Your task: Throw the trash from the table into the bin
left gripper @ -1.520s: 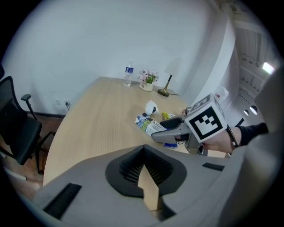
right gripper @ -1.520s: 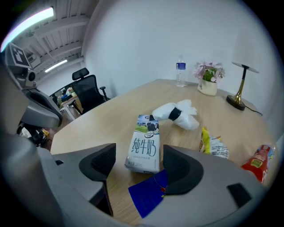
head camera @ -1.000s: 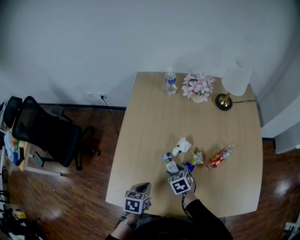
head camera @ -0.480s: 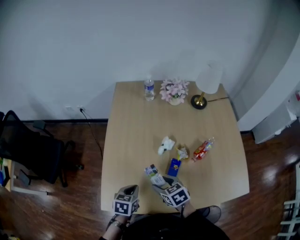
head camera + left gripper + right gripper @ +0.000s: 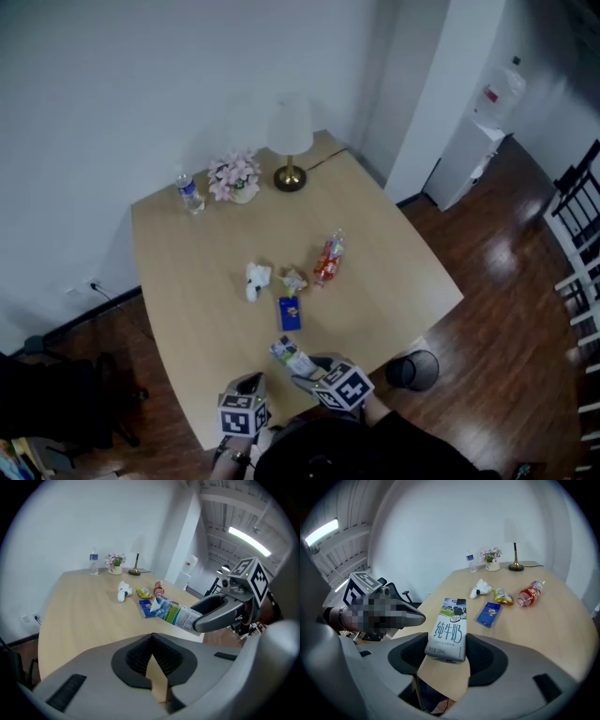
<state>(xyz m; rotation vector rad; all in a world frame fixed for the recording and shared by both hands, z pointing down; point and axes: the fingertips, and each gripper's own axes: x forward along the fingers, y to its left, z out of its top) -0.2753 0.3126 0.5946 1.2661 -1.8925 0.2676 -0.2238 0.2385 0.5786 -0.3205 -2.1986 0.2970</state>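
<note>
My right gripper (image 5: 306,367) is shut on a white and blue milk carton (image 5: 449,625), held up over the near edge of the wooden table (image 5: 394,244). The carton (image 5: 176,613) also shows in the left gripper view, sticking out of the right gripper (image 5: 220,611). My left gripper (image 5: 151,637) is shut with nothing in it, to the carton's left. On the table lie a blue packet (image 5: 290,313), a white crumpled tissue (image 5: 255,279), a yellow wrapper (image 5: 294,280) and a red bottle (image 5: 328,258). A small black bin (image 5: 412,369) stands on the floor by the table's near right corner.
At the far end of the table stand a water bottle (image 5: 189,192), a pot of pink flowers (image 5: 233,176) and a lamp (image 5: 290,141). A white appliance (image 5: 478,131) stands by the wall on the right. Dark chairs (image 5: 577,216) are at the right edge.
My right gripper has lifted the carton away from the other trash toward the table's near edge. The head view has swung right, bringing the bin into view.
</note>
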